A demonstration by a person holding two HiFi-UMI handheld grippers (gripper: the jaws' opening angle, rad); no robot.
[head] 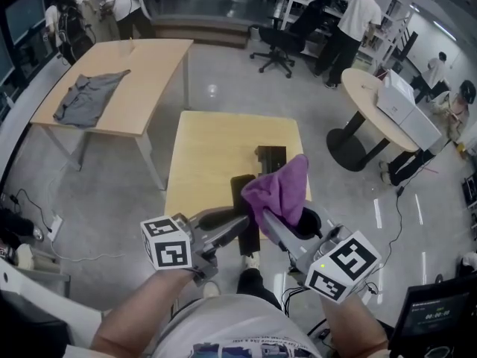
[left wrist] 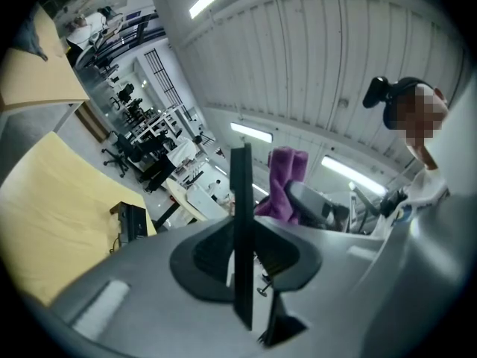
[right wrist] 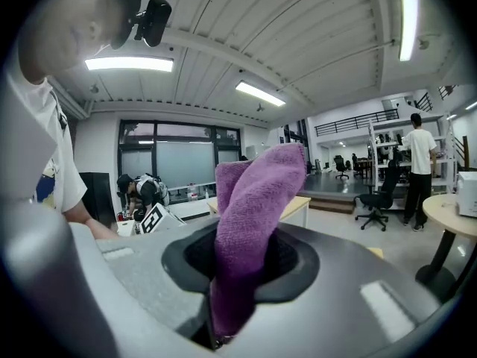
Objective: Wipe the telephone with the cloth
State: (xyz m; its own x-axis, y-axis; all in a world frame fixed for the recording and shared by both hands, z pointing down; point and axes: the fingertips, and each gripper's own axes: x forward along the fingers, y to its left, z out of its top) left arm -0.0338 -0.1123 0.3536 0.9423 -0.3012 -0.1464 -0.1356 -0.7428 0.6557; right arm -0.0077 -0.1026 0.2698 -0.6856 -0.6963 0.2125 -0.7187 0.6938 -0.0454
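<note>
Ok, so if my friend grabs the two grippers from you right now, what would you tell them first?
Left gripper: shut on a thin black slab, apparently the telephone, held in the air over the wooden table.
Right gripper: shut on the purple cloth, bunched and raised right beside the telephone; I cannot tell if they touch.
A black box sits on the table beyond them.
Done: both things are in the grippers.
Left: rub the cloth over the telephone. How much is already wiped doesn't show.
</note>
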